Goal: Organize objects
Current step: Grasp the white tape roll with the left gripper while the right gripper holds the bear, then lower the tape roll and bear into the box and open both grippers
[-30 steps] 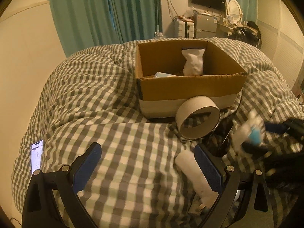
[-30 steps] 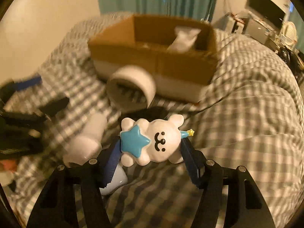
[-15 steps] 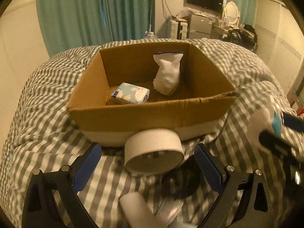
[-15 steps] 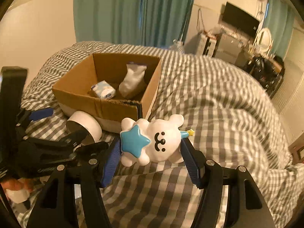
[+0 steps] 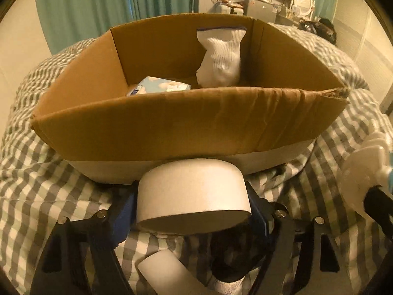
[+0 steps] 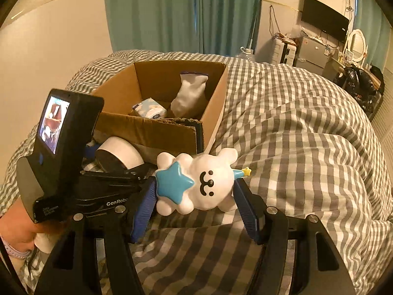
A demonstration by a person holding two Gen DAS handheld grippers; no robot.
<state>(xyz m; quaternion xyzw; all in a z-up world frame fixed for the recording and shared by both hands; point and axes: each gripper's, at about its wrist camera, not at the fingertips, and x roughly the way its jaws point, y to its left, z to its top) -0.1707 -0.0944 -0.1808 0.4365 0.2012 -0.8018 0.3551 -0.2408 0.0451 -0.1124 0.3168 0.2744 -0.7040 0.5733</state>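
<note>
An open cardboard box (image 5: 172, 123) sits on the checked bed; inside lie a white sock bundle (image 5: 221, 56) and a blue tissue pack (image 5: 159, 87). My left gripper (image 5: 192, 209) is shut on a wide white tape roll (image 5: 194, 194), right against the box's near wall. My right gripper (image 6: 196, 196) is shut on a white cloud toy with a blue star (image 6: 196, 184), held above the bed to the right of the box (image 6: 172, 103). The left gripper and roll (image 6: 120, 156) show in the right wrist view. The toy shows blurred at the left wrist view's right edge (image 5: 363, 172).
A white cylinder (image 5: 167, 272) and a dark object (image 5: 233, 253) lie on the checked duvet (image 6: 294, 135) under my left gripper. Teal curtains (image 6: 184, 12), a TV and cluttered furniture stand behind the bed. A wall runs along the left.
My left gripper moved forward to the tape roll and closed on it at the box wall. My right gripper kept hold of the cloud toy and rose above the bed.
</note>
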